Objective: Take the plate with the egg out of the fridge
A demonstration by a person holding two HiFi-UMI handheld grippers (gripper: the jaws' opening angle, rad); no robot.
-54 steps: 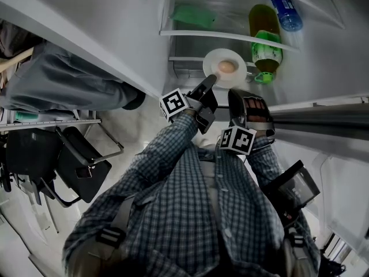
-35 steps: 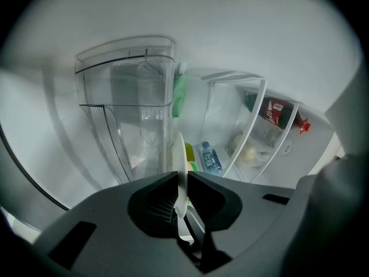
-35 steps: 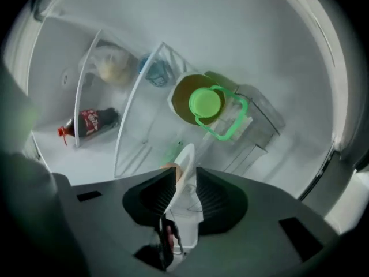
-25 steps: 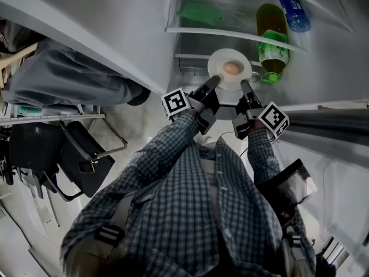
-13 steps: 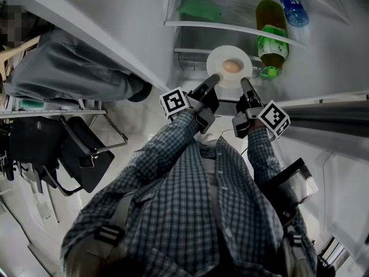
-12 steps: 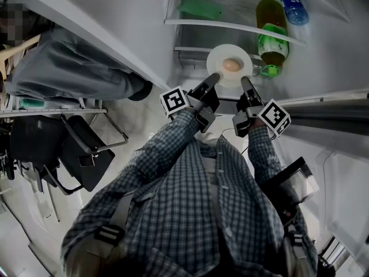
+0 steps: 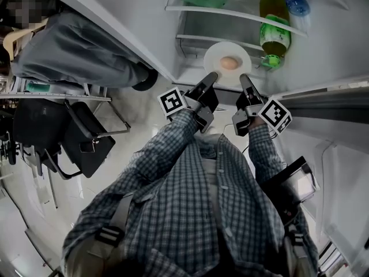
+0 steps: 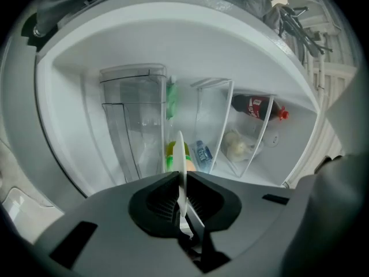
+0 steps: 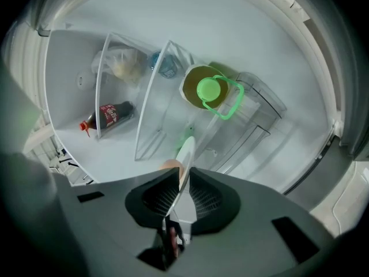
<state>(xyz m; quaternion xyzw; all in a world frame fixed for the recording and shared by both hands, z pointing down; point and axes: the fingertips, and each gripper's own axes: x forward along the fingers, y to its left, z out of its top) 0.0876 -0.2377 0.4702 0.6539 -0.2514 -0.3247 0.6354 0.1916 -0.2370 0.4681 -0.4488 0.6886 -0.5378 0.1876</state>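
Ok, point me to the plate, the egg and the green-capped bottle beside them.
plate (image 7: 212,62), head view, bare white rim left of the egg.
egg (image 7: 229,63), head view, middle of its shell.
green-capped bottle (image 7: 272,39), head view, green label on its body.

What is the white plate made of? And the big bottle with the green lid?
The plate looks like glazed ceramic, though it might be hard plastic: it is white and smooth with a thin, stiff rim. The bottle looks like clear plastic, see-through with a yellowish tint, and its green cap looks like moulded plastic.
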